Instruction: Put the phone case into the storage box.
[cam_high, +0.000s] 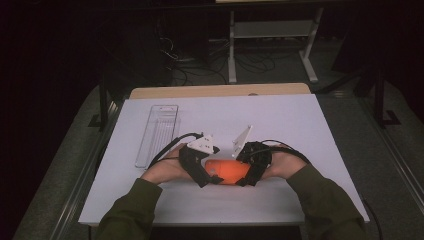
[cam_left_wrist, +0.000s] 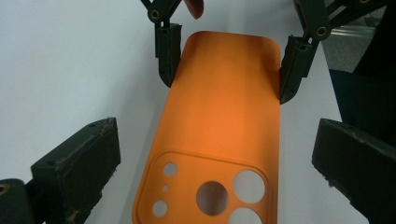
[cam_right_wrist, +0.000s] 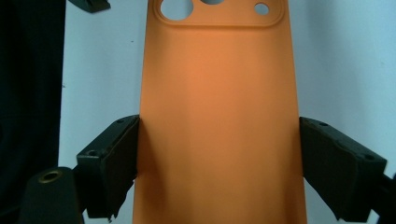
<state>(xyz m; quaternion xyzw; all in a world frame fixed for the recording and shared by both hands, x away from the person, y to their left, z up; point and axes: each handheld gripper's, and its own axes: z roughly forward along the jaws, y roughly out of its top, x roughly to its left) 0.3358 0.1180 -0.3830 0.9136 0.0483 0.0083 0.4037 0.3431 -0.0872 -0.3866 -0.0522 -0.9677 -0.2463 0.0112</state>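
1 orange phone case (cam_right_wrist: 219, 116), 2 grippers, 1 clear tray (cam_high: 157, 134)

In the high view both tongs hide most of the orange phone case (cam_high: 229, 171).

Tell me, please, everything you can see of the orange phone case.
The orange phone case is a smooth, matte cover that looks like silicone, with rounded corners and a raised camera panel pierced by round holes of several sizes. It lies flat, back up, on the white table, near the front edge between the person's hands. The right gripper clamps its plain end by both long edges. The left gripper straddles the camera end, jaws clear of it.
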